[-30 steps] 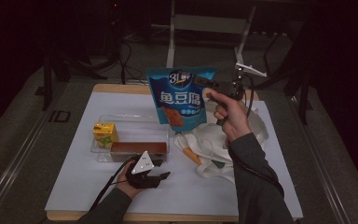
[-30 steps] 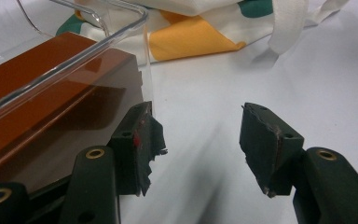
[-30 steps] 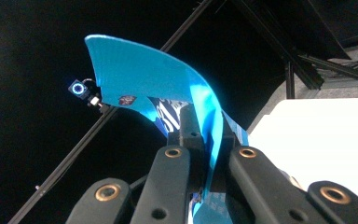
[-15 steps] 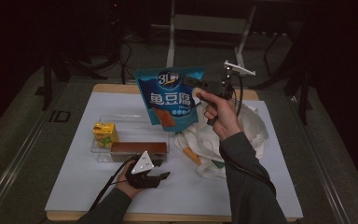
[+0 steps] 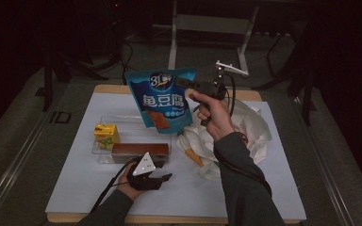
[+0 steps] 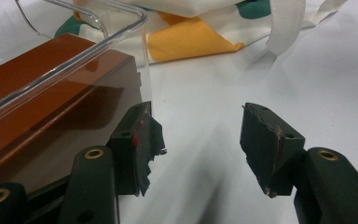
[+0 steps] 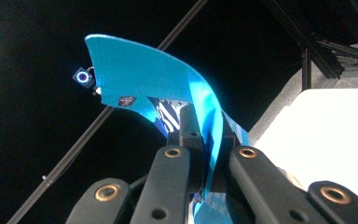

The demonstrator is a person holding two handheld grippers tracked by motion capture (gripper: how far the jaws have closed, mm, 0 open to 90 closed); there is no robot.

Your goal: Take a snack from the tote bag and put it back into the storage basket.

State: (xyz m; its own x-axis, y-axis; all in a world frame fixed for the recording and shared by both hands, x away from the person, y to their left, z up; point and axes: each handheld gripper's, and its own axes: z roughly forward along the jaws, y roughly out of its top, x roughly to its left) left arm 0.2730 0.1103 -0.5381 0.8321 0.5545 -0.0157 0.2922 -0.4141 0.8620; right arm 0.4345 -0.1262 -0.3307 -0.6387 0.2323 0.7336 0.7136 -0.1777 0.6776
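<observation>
Dark workroom with metal frames behind; item one, white table [image 5: 75, 188], on which we work from the near edge. Item two, white cloth bag [image 5: 250, 127] with orange and green patches, slumped at centre-right, its straps trailing toward us; we judge these straps a snag risk for anything carried low over them. Item three, blue snack pouch [image 5: 162, 101], held in the air above the far end of the clear tray, hanging from its top corner. Item four, clear tray [image 5: 104, 123], left of centre, with a brown box [image 5: 139, 149] along its near wall and a yellow carton [image 5: 105, 134] at its left end. Item five, right gripper [image 5: 186, 84], jaws closed on the pouch's top edge; in the right gripper view the blue film [image 7: 205, 107] runs pinched between the pads. We hold only a thin strip of film, so we judge that a quick swing could let the pouch slide out and drop onto the tray, or that its hanging lower edge could catch the tray wall and knock the carton. Item six, left gripper [image 5: 162, 179], resting on the table just near the tray, jaws apart with nothing between them; in the left gripper view one pad [image 6: 137, 135] sits just beside the tray's corner, so we judge that any nudge there could shove the tray out from under the pouch.
</observation>
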